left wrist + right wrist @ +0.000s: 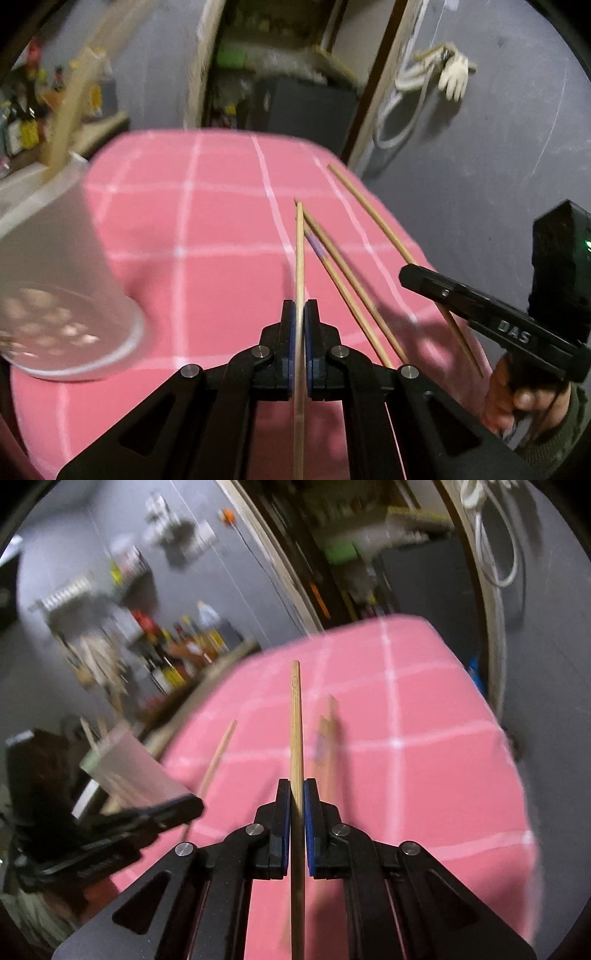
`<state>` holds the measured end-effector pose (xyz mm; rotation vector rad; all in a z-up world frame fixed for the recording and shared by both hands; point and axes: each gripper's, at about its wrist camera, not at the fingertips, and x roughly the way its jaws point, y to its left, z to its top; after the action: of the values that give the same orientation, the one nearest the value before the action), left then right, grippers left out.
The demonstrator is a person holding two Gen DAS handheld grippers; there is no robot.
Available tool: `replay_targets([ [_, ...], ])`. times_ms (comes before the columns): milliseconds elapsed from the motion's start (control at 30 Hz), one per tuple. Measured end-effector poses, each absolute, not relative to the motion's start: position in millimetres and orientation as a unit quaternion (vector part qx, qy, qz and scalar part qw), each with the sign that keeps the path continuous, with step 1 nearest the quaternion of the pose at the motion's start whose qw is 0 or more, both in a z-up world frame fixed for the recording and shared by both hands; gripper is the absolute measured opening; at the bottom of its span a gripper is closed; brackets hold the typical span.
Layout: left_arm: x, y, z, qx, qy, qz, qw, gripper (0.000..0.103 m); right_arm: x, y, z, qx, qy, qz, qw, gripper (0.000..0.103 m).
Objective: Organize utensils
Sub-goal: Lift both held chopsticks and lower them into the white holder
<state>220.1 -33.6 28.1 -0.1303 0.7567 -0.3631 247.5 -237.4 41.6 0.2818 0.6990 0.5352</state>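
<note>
My left gripper is shut on a wooden chopstick that points forward above the pink checked tablecloth. My right gripper is shut on another wooden chopstick; it also shows in the left wrist view at the right, holding its chopstick. Two more chopsticks lie side by side on the cloth between the grippers. A white holder cup with a perforated base stands at the left with sticks in it. It shows blurred in the right wrist view.
The left gripper shows at the left of the right wrist view with its chopstick. Bottles stand on a shelf beyond the table. Grey walls, a doorway and a hanging glove lie beyond the far edge.
</note>
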Motion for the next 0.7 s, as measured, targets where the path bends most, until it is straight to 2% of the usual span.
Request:
replay_targets([
  [133,202.8,-13.5,44.7,-0.074,0.313,-0.155,0.934,0.003,227.7,-216.6,56.7,0.184,0.236,0.299,0.906,0.005],
  [433,175.9,42.2,93.8,-0.09,0.194,-0.103,0.971,0.003,229.3,-149.2,90.4,0.229,0.111,0.364,0.896,0.005],
  [700,172.0,109.8,119.7,-0.132,0.118,-0.029,0.984,0.003,249.3,-97.2,116.6,0.248,0.038,0.388,0.887,0.005],
])
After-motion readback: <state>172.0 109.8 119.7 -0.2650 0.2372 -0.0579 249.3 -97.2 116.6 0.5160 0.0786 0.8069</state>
